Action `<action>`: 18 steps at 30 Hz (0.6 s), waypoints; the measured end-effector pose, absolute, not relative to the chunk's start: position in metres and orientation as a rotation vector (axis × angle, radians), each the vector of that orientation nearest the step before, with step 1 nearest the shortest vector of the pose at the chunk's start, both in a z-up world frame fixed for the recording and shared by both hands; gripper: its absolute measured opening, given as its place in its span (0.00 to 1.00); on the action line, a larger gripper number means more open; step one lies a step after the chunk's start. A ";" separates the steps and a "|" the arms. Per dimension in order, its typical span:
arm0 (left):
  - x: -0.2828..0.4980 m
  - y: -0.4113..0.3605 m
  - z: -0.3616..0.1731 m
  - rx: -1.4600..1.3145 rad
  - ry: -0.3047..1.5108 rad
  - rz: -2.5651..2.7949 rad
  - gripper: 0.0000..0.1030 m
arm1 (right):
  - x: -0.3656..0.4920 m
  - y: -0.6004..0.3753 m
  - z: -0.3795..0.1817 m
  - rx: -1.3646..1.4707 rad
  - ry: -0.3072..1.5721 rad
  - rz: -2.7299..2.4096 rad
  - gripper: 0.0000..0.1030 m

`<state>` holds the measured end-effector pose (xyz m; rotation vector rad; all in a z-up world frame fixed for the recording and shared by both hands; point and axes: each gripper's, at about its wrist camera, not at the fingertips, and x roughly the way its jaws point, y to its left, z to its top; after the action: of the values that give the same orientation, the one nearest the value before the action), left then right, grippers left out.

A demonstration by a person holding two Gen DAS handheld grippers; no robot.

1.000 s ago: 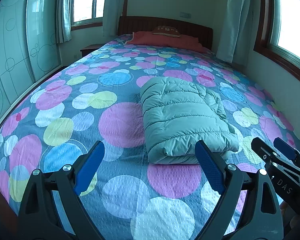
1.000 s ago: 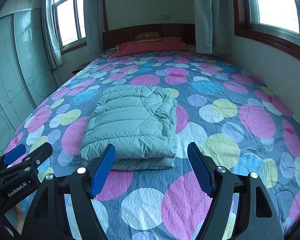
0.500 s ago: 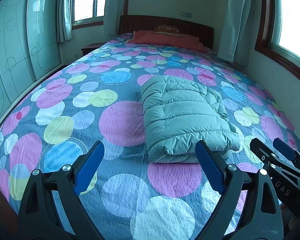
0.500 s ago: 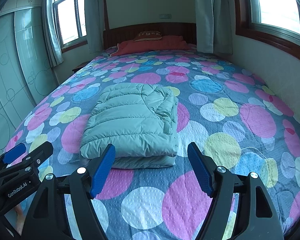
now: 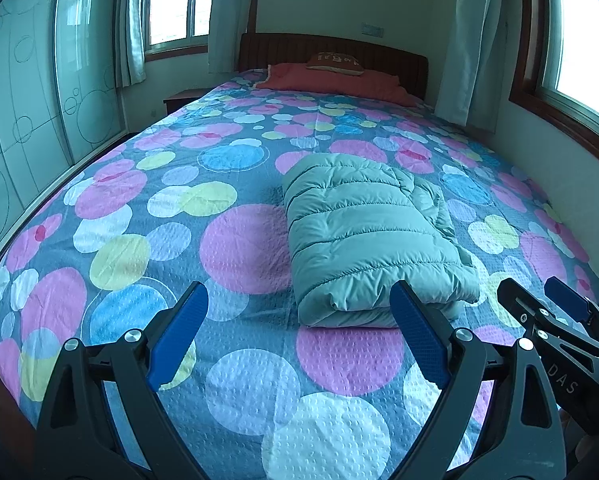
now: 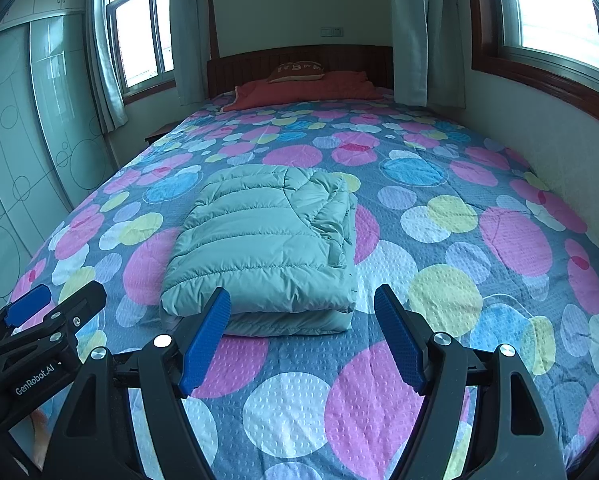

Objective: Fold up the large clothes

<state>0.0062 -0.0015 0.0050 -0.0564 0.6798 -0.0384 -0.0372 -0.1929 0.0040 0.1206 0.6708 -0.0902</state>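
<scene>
A pale green quilted puffer jacket (image 5: 367,240) lies folded into a thick rectangle on the bed; it also shows in the right wrist view (image 6: 263,248). My left gripper (image 5: 299,320) is open and empty, held above the bed's near end, just short of the jacket's near edge. My right gripper (image 6: 301,320) is open and empty, also just short of the jacket. Each gripper shows in the other's view: the right one (image 5: 547,300) at the lower right, the left one (image 6: 55,300) at the lower left.
The bed has a spotted bedspread (image 5: 239,248) of pink, blue, yellow and white circles. A red pillow (image 5: 331,80) and a wooden headboard (image 6: 299,60) are at the far end. A glass wardrobe (image 5: 27,120) stands left, a wall with windows (image 6: 539,120) right.
Both grippers have stayed open and almost still; the views have shifted only slightly. The jacket has not moved.
</scene>
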 end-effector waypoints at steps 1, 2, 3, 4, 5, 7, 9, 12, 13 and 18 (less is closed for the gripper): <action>0.006 -0.002 0.006 -0.054 0.675 -0.037 0.89 | -0.037 -0.193 0.004 0.121 0.671 -0.090 0.71; 0.006 -0.001 0.006 -0.052 0.672 -0.035 0.89 | -0.037 -0.193 0.004 0.121 0.670 -0.090 0.71; 0.005 -0.002 0.007 -0.050 0.669 -0.031 0.89 | -0.037 -0.193 0.004 0.120 0.670 -0.091 0.71; 0.006 -0.002 0.008 -0.049 0.668 -0.026 0.89 | -0.037 -0.193 0.004 0.120 0.671 -0.091 0.71; 0.006 -0.002 0.008 -0.049 0.670 -0.015 0.89 | -0.037 -0.193 0.004 0.120 0.671 -0.091 0.71; 0.006 -0.001 0.009 -0.051 0.671 0.001 0.89 | -0.037 -0.193 0.004 0.120 0.670 -0.091 0.71; 0.006 -0.001 0.010 -0.054 0.666 0.000 0.89 | -0.037 -0.193 0.004 0.120 0.671 -0.091 0.71; 0.005 -0.001 0.011 -0.056 0.659 -0.002 0.89 | -0.037 -0.192 0.004 0.120 0.671 -0.091 0.71; 0.006 -0.001 0.012 -0.055 0.658 -0.006 0.89 | -0.037 -0.192 0.004 0.120 0.671 -0.091 0.71; 0.006 -0.004 0.012 -0.053 0.655 0.002 0.98 | -0.037 -0.192 0.004 0.121 0.671 -0.091 0.71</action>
<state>0.0058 -0.0038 0.0124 -0.0526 0.6553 0.0021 -0.0374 -0.1919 0.0038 0.1207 0.6709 -0.0914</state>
